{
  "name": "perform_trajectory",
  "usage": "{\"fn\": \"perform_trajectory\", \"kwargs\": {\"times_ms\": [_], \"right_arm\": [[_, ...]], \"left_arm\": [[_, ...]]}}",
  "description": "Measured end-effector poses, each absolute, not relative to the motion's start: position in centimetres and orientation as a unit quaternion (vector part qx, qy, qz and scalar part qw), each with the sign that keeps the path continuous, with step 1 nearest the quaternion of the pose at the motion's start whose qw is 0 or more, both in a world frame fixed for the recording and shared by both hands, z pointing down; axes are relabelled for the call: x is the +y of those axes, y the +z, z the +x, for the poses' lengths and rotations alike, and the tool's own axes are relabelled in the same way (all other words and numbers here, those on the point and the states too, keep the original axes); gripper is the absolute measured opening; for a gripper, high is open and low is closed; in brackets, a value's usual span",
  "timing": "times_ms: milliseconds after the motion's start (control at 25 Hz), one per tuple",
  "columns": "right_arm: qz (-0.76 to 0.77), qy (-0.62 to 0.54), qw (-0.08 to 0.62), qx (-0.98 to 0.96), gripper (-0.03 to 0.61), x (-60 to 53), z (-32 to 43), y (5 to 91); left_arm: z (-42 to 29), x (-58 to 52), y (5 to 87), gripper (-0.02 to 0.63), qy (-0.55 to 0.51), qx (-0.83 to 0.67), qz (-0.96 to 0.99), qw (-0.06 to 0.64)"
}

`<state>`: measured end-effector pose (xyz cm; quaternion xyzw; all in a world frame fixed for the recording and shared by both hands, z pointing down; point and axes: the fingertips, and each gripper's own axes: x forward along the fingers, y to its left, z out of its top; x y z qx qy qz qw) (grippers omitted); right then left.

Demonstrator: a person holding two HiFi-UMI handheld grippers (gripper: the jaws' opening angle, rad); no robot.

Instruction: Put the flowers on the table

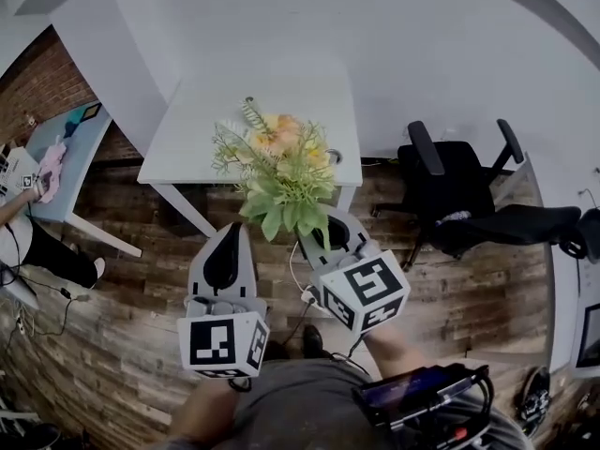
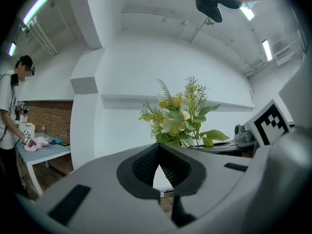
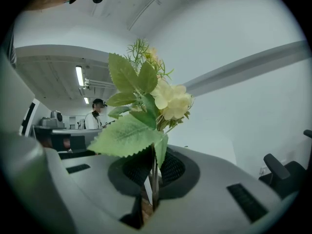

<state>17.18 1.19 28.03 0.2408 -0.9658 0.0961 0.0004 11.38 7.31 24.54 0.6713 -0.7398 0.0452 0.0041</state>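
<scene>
My right gripper (image 1: 328,235) is shut on the stems of a bunch of artificial flowers (image 1: 281,169), yellow and orange blooms among green leaves, held upright in the air in front of the white table (image 1: 272,101). In the right gripper view the thin stems (image 3: 154,179) run down between the closed pads and the flowers (image 3: 146,101) rise above them. My left gripper (image 1: 230,242) hovers just left of the bunch, shut with nothing in it. The left gripper view shows its pads meeting (image 2: 158,165), with the flowers (image 2: 179,118) beyond them.
A black office chair (image 1: 464,190) stands right of the white table. At far left a person (image 2: 12,113) works at a light-blue table (image 1: 70,153). Another person (image 3: 95,115) stands far back. The floor (image 1: 122,326) is wood plank.
</scene>
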Motion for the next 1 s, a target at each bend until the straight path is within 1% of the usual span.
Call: {"fn": "perform_trajectory", "kwargs": {"times_ms": [160, 560, 840, 1000], "right_arm": [[0.241, 0.093, -0.001, -0.966, 0.023, -0.1, 16.4, 28.0], [0.268, 0.111, 0.025, -0.957, 0.023, -5.9, 10.3, 29.4], [0.31, 0.121, 0.028, -0.943, 0.023, -10.0, 4.1, 30.1], [0.345, 0.117, 0.018, -0.931, 0.023, -13.7, -0.1, 27.9]], "left_arm": [[10.4, 6.7, 24.5, 0.005, 0.04, -0.743, 0.668, 0.001], [2.9, 1.2, 26.1, 0.005, 0.024, -0.735, 0.677, 0.032], [-4.7, -3.1, 26.5, 0.005, 0.018, -0.714, 0.699, 0.04], [-10.2, -6.1, 24.9, 0.005, 0.013, -0.697, 0.716, 0.039]]}}
